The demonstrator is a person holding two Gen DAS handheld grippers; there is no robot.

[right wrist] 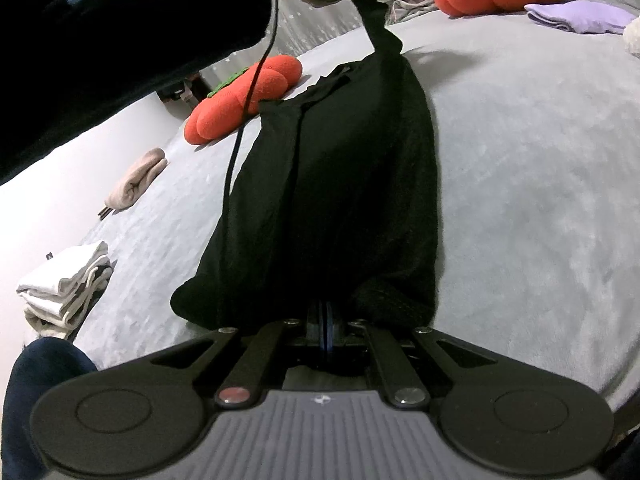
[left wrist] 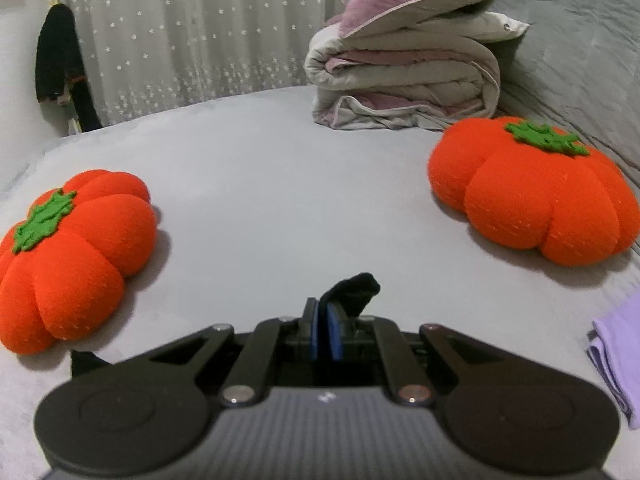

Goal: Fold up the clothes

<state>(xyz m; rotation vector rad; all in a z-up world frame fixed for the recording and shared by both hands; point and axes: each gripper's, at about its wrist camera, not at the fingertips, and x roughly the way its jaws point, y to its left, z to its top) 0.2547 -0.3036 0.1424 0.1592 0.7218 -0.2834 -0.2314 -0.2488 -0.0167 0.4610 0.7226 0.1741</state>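
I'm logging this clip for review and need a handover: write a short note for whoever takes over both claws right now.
Left claw: shut on one end of the black garment.
Right claw: shut on the opposite end; the garment hangs stretched between them above the grey bed.
Done: folded white pile, rolled beige piece, folded lilac cloth lie on the bed.
Left: lay the black garment flat, fold it.

Grey bed (left wrist: 280, 184) with pumpkin cushions (left wrist: 532, 188), folded quilt (left wrist: 404, 76).
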